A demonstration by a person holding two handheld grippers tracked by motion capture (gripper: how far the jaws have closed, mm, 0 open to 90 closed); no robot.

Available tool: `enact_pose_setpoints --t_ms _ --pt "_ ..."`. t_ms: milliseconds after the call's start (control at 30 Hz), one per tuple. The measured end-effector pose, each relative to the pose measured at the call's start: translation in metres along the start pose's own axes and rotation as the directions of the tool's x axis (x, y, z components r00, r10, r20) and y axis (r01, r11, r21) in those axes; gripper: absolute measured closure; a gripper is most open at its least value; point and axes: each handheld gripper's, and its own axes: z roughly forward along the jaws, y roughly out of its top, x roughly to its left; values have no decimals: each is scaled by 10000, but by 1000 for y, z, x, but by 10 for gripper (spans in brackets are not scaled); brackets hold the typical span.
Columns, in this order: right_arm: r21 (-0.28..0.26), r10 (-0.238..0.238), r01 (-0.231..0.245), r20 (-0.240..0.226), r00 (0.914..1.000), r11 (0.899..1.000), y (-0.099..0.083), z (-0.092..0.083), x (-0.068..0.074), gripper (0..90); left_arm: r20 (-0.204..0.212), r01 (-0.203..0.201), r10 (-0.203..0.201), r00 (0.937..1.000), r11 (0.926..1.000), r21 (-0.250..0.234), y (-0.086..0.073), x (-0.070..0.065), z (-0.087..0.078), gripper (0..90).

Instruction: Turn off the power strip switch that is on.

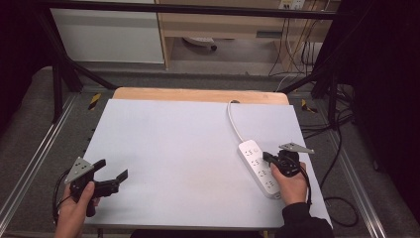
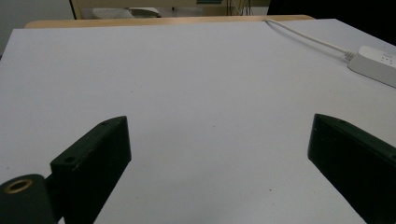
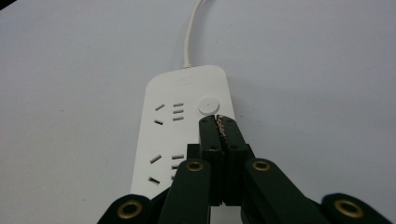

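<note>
High view: I am keeping both hands low at the near edge of the desk (image 1: 148, 129). My left hand-held gripper (image 1: 110, 176) is sitting with jaws spread and nothing between them. My right hand-held gripper (image 1: 267, 158) is hanging over the white power strip (image 1: 258, 167), which is lying near the desk's right side with its cord (image 1: 235, 121) running off toward the far edge. One strip, one cord, two grippers.

Left gripper view: my jaws are standing wide apart over bare desk; the power strip (image 2: 376, 63) is lying well off to the right.

Right gripper view: my jaws are pressed together, pinching nothing, tips just short of the round button (image 3: 208, 105). I am counting two socket groups in sight. I judge the strip light, rigid, smooth plastic, likely to slide; I would grip it across its long sides.
</note>
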Motion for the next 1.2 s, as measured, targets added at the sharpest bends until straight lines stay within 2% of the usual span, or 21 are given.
enact_pose_setpoints --t_ms 267,367,467,1200 --pt "24 -3 3 -11 10000 10000 -1 1 0 900 3 3 -3 10000 10000 9 0 0 0 59" --pt "-24 191 -192 -168 9997 9998 -1 1 1 900 6 -12 12 10000 10000 23 0 0 0 60" --pt "3 209 -209 -123 9997 9998 -1 2 1 900 0 -26 26 10000 10000 25 0 0 1 60" --pt "150 66 -66 -21 10000 9999 -3 5 0 900 32 -39 39 10000 10000 33 0 -1 1 60"
